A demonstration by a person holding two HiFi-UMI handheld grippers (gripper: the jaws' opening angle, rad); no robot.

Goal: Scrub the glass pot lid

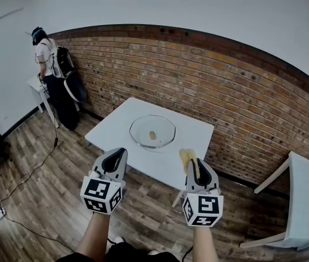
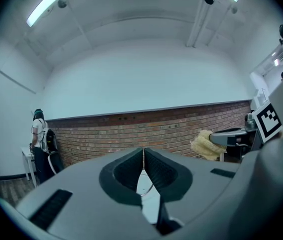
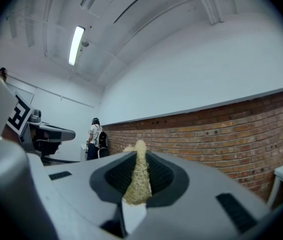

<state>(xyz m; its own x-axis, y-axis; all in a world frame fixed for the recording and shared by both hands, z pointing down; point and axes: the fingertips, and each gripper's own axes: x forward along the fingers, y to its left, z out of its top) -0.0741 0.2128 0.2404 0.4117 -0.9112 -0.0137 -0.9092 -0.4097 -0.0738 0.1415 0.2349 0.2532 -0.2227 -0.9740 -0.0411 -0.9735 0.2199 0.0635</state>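
Yellow, fluffy scrubbing sponge [image 1: 185,157] sits pinched tight in the right gripper [image 1: 194,164], ready to rub. The left gripper [image 1: 120,152] is closed on nothing. The round clear glass pot lid [image 1: 143,127] lies ahead on the white table [image 1: 116,129].

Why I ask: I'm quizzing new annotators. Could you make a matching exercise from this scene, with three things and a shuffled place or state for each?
Things:
1. glass pot lid
2. left gripper
3. right gripper

States:
A. jaws shut on a yellow sponge
B. jaws shut, nothing between them
C. lies on the white table

Pairs: 1-C, 2-B, 3-A.
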